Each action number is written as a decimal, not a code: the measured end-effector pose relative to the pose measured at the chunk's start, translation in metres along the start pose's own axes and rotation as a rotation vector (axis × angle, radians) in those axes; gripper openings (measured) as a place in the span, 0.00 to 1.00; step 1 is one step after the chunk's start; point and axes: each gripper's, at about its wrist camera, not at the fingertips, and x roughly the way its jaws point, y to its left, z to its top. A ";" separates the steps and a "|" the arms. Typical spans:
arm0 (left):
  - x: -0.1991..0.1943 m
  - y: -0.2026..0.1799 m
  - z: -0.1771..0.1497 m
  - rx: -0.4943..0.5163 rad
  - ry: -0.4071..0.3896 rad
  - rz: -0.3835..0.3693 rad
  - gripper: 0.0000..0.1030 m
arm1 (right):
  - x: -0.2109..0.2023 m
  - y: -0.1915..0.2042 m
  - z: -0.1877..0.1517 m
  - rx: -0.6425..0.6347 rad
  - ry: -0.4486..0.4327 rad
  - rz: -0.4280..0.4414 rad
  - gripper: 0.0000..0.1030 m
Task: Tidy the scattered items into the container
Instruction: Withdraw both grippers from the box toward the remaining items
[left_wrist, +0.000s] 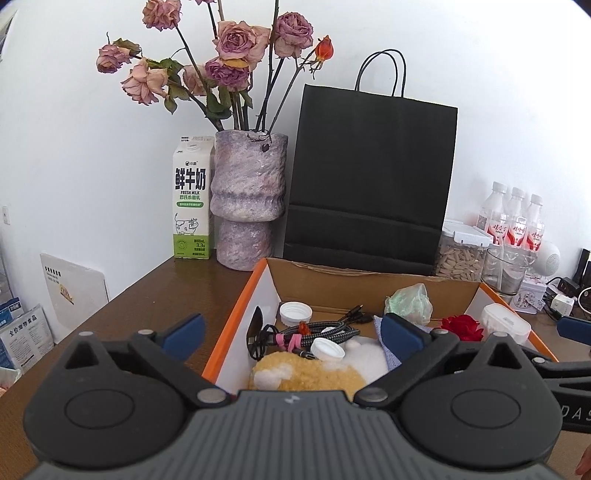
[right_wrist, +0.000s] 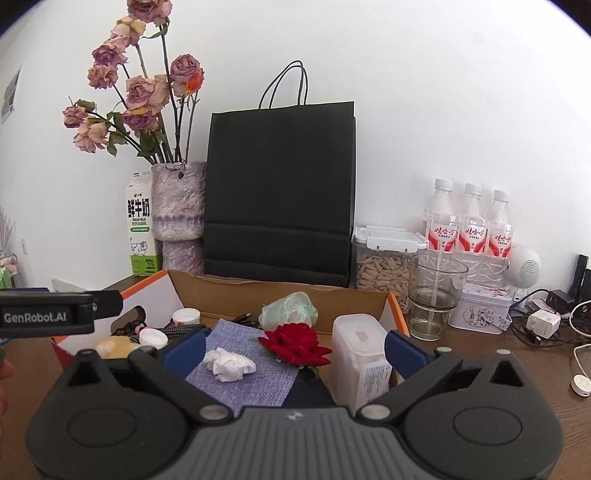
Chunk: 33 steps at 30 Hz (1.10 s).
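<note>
Left wrist view: left gripper (left_wrist: 291, 334) and right gripper (right_wrist: 295, 350) gape wide, empty, over the cardboard box (left_wrist: 369, 280).

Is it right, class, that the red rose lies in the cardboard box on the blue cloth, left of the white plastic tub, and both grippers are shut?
Not quite. The left gripper and right gripper are open, as each wrist view shows. The red rose does lie on the blue cloth in the cardboard box, left of the white plastic tub.
</note>
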 end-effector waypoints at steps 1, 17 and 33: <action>-0.004 0.001 0.000 -0.004 0.003 0.000 1.00 | -0.004 0.000 0.000 -0.001 0.000 0.003 1.00; -0.047 0.009 -0.041 0.065 0.089 0.009 1.00 | -0.068 0.006 -0.056 -0.063 0.127 0.025 1.00; -0.029 0.028 -0.057 0.061 0.158 -0.026 1.00 | -0.033 0.040 -0.068 -0.049 0.258 0.044 1.00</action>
